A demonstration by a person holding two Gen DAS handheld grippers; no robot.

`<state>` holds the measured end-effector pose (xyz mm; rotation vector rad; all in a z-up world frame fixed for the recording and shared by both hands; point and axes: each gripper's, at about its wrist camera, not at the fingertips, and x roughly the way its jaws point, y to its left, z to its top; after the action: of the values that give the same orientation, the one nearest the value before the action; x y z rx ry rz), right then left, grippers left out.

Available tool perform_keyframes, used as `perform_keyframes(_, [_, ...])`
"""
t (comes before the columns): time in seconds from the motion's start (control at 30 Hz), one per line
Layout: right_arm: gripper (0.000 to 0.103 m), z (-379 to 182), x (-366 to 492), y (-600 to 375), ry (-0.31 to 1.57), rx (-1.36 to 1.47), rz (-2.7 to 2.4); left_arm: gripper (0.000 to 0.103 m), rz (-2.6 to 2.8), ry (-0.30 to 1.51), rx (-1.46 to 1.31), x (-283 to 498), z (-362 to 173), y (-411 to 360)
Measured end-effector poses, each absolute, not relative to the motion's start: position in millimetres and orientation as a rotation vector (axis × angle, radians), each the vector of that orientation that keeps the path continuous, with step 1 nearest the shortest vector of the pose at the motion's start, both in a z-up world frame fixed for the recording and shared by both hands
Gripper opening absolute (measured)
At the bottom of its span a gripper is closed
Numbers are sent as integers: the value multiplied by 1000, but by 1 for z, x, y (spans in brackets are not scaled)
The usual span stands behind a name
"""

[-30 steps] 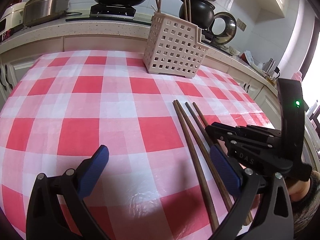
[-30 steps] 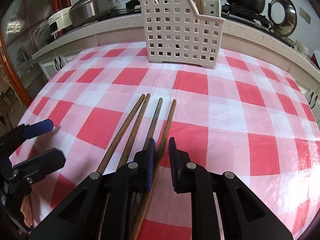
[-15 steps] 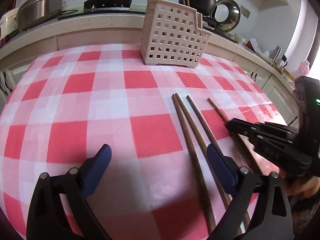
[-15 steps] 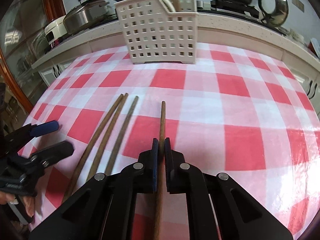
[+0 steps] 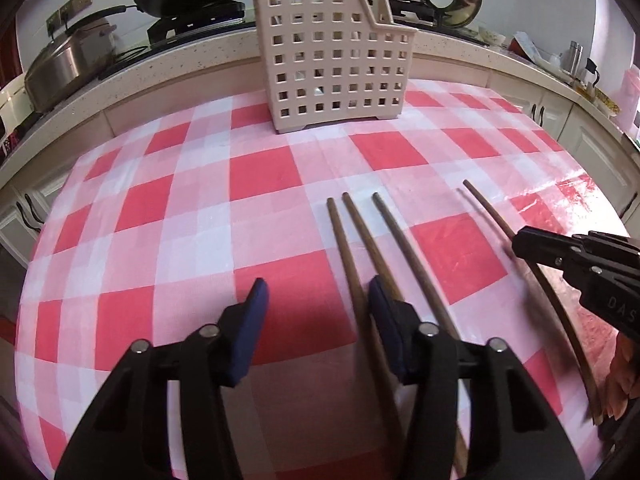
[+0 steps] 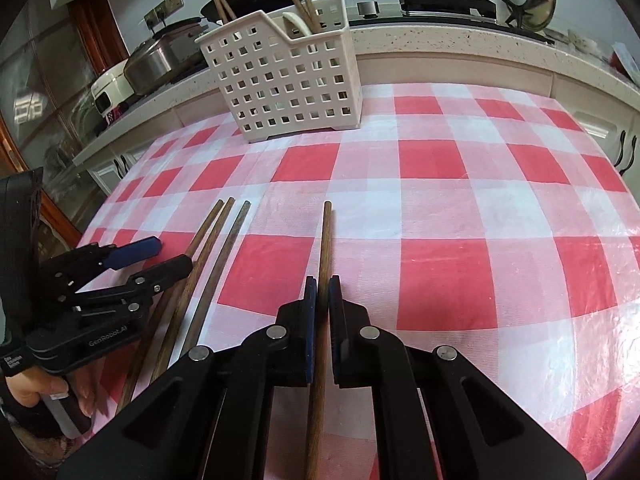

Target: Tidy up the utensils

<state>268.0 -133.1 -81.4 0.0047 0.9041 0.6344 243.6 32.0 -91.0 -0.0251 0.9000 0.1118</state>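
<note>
My right gripper is shut on one brown wooden chopstick and holds it apart from the others, pointing at the white perforated utensil basket. Three more chopsticks lie side by side on the checked cloth to its left. My left gripper is open, low over the cloth, its right finger over those three chopsticks. In the left wrist view the right gripper holds the fourth chopstick at the right. The basket holds a few chopsticks and a white utensil.
The table has a red and white checked cloth. Behind it runs a counter with a wok, a black pot, a steel pan and a rice cooker. The table's edges fall away left and right.
My right gripper closed on the rightmost chopstick and drew it to the right, away from the other three. My left gripper moved right toward the three chopsticks and narrowed its opening.
</note>
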Motion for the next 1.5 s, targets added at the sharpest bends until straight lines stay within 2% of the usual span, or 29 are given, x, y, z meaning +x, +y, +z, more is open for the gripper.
perform_keyframes(0.13, [6,-82,270,-138,912,35,649,45,126,904,-17,245,-91,28])
perform_keyframes(0.27, [6,-83,272,-139,921,46,651,17,91,909,15,247,-89,14])
perform_keyframes(0.33, [7,-85,273,-139,930,44,645,11,90,902,37,247,-91,7])
perform_keyframes(0.73, [7,-83,268,-117,897,-149,605,6,25,895,-19,244,-91,18])
perform_keyframes(0.93, [6,-77,271,-122,885,-94,628,6,-14,902,-62,244,-88,25])
perform_keyframes(1.5, [6,19,241,-130,582,-35,694,6,1,610,-72,194,12,32])
